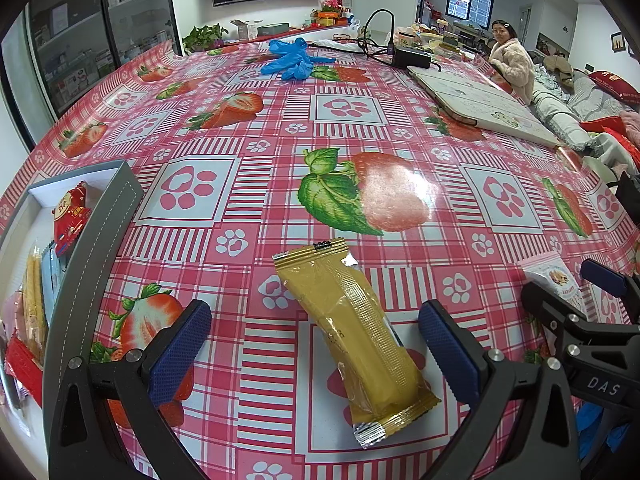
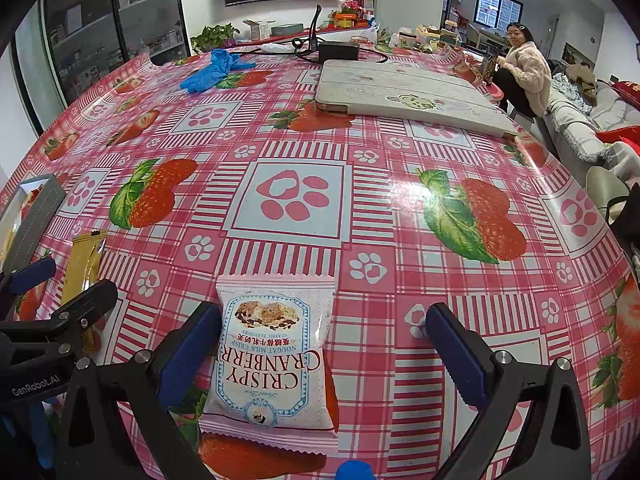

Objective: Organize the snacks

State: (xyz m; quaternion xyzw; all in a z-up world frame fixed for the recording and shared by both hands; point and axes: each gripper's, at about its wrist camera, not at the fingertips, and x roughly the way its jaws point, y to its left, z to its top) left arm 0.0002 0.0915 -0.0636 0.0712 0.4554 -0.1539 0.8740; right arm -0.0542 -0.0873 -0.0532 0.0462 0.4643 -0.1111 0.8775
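Observation:
A long yellow snack bar (image 1: 356, 332) lies on the strawberry tablecloth between the open fingers of my left gripper (image 1: 316, 350), touching neither. A pink Crispy Cranberry nougat packet (image 2: 272, 354) lies flat between the open fingers of my right gripper (image 2: 324, 354), close to the left finger. A grey box (image 1: 92, 248) at the far left holds several snack packets (image 1: 70, 216). The yellow bar (image 2: 84, 260) and the left gripper (image 2: 60, 312) show at the left of the right wrist view; the pink packet (image 1: 554, 276) and the right gripper (image 1: 580, 304) show at the right of the left wrist view.
A white folded tablet case (image 2: 404, 92) lies at the back right of the table. Blue gloves (image 2: 212, 70) and a black power adapter with cables (image 2: 338, 52) lie at the far side. A person (image 2: 524, 68) sits beyond the table's right edge.

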